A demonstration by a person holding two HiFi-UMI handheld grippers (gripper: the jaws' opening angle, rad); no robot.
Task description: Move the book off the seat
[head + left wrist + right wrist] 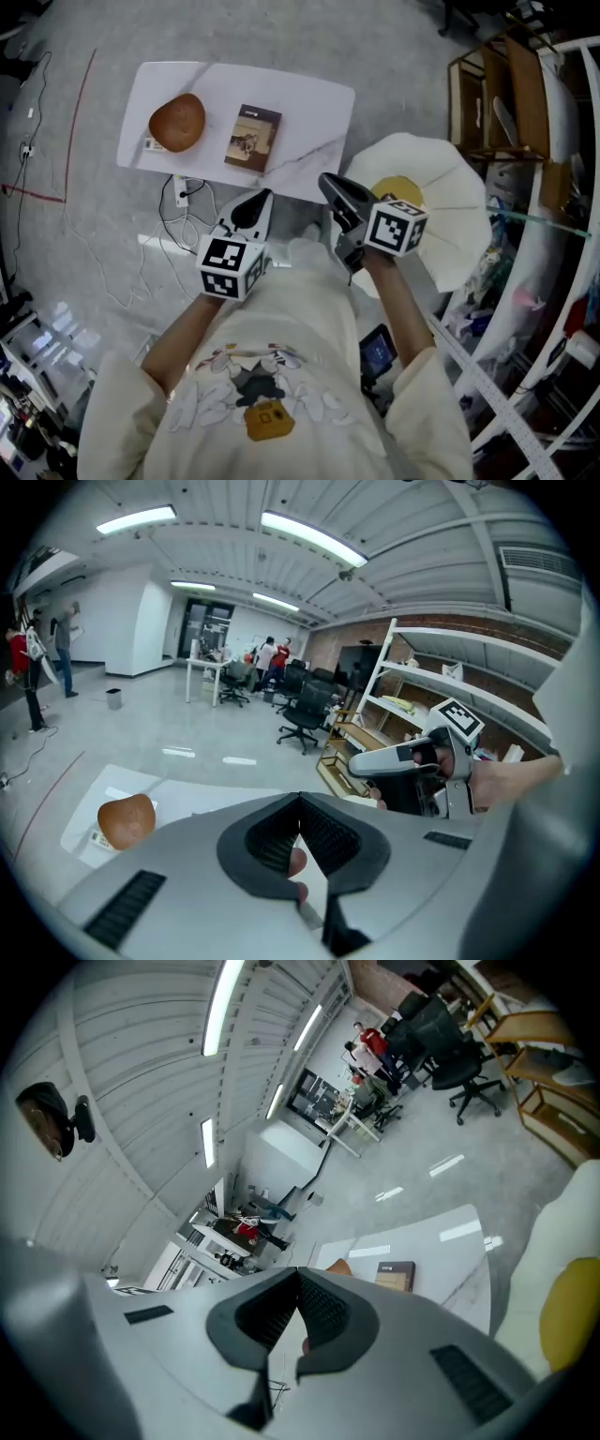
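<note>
I get bright, even light from ceiling strip lights (309, 536); both gripper views bend heavily toward dark, curved edges.

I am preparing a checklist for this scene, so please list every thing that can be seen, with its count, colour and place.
table: 1, white with grey veins, on the floor ahead
book: 1, brown cover, flat on the table, right of the brown object
rounded brown object: 1, brown, left part of the table
chair: 1, white, right of the table
cushion: 1, yellow, on the chair's seat
cables: several, pale, on the floor by the table's near edge
shelf unit: 1, wooden, far right
left gripper: 1, grey and black, jaws shut, empty
right gripper: 1, grey and black, jaws shut, empty, beside the chair
</note>
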